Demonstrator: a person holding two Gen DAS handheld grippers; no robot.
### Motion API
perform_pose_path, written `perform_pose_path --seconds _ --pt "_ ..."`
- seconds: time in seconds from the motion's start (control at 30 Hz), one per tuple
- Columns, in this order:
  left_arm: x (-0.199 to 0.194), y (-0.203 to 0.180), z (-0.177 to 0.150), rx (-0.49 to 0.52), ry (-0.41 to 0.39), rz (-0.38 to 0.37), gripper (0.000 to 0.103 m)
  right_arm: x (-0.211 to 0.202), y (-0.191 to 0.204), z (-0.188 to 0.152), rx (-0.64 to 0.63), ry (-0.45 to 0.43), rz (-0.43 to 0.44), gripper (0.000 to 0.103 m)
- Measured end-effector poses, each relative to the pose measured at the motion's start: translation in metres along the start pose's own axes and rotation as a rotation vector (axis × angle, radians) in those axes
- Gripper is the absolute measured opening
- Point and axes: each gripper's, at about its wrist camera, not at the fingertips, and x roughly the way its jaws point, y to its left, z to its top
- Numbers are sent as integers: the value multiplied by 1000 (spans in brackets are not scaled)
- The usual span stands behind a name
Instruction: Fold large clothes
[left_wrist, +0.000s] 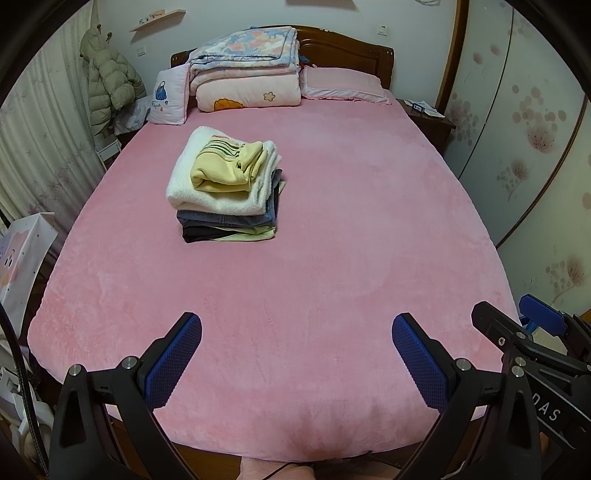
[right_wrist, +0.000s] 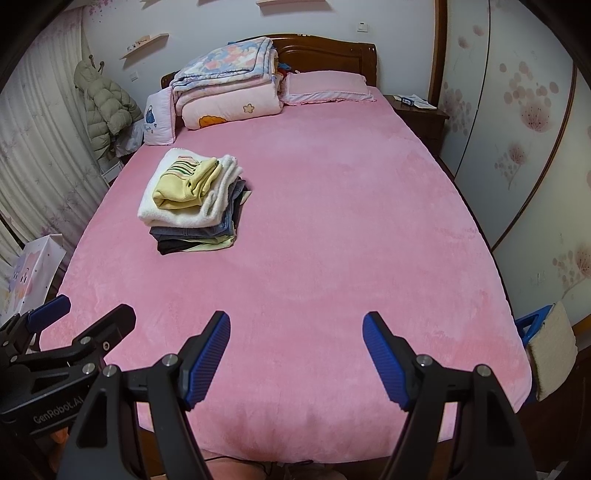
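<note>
Both my left tongs (left_wrist: 296, 326) and right tongs (right_wrist: 296, 325) gape empty, well short of the folded pile (left_wrist: 225, 184) on the bed (left_wrist: 332, 240); I judge folding finished, or another garment needed.

"GenRobot.AI" on left claw (right_wrist: 55, 317)

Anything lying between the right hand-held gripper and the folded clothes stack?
Nothing: only bare pink bedsheet lies between the right hand-held gripper and the stack, seen in the right wrist view.

lower clothes in the stack (left_wrist: 225, 225) mostly covered, nightstand items (left_wrist: 421, 107) too small
</note>
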Motion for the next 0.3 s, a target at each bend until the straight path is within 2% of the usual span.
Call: perform_pose_path --seconds 0.3 --pt "5 4 2 5 18 -1 102 4 1 -7 5 7 -2 75"
